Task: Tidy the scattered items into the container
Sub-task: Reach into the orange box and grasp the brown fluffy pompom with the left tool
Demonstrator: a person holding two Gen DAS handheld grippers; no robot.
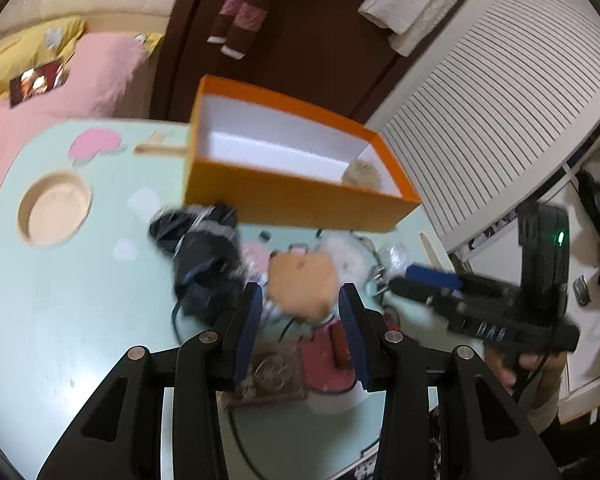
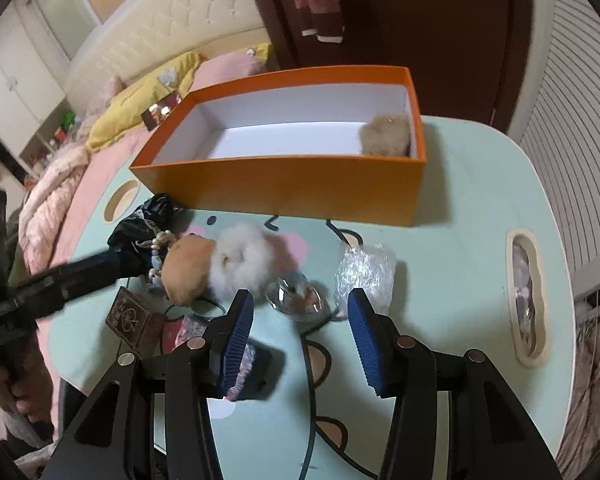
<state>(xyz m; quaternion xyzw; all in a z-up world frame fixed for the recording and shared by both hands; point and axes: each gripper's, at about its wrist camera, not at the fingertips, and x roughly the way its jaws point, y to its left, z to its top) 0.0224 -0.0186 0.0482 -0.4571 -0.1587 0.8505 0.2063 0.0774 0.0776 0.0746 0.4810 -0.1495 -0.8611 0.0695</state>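
The orange box (image 1: 292, 200) (image 2: 280, 188) stands at the table's far side with a beige fluffy ball (image 1: 362, 172) (image 2: 386, 136) in its right corner. My left gripper (image 1: 300, 308) (image 2: 140, 258) has its pads against both sides of a tan plush toy (image 1: 300, 284) (image 2: 188, 268), beside a white fluffy ball (image 2: 244, 260). My right gripper (image 2: 300, 298) (image 1: 404, 280) hangs open with nothing between its fingers, just above a clear glossy trinket (image 2: 294, 300) and next to a bubble-wrap packet (image 2: 364, 272).
A crumpled black bag (image 1: 204, 256) (image 2: 140, 228), a small brown card box (image 2: 132, 316), a pink-and-dark item (image 2: 248, 364) and cords lie near the toys. The mint table (image 2: 460, 200) has a round recess (image 1: 54, 210) and a slot (image 2: 528, 296). A bed lies left, a slatted door right.
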